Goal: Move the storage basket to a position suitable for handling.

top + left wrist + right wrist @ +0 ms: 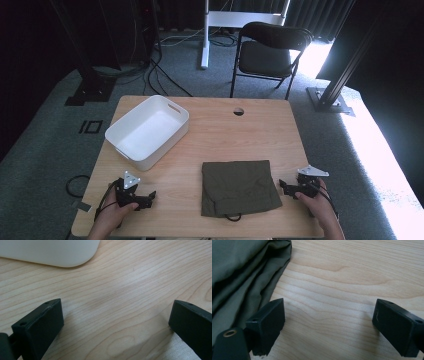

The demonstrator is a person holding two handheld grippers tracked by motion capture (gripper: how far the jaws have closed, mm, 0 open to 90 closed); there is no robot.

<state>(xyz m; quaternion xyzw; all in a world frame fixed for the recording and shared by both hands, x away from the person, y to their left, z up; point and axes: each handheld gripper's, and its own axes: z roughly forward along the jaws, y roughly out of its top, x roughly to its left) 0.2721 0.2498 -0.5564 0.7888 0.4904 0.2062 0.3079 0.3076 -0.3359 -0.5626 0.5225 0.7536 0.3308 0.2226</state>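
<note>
A folded olive-green cloth (239,186) lies on the wooden table (225,130) near its front edge, with a dark cord loop at its near side. My left gripper (150,197) rests low on the table at the front left, open, with bare wood between its jaws (117,322). My right gripper (283,186) sits just right of the cloth, open and empty (329,320). In the right gripper view the cloth's edge (244,277) lies beside the left jaw, apart from it.
An empty white plastic bin (147,131) stands at the table's back left; its rounded corner (50,252) shows ahead of the left gripper. A round cable hole (238,111) is near the far edge. A black folding chair (267,52) stands beyond the table.
</note>
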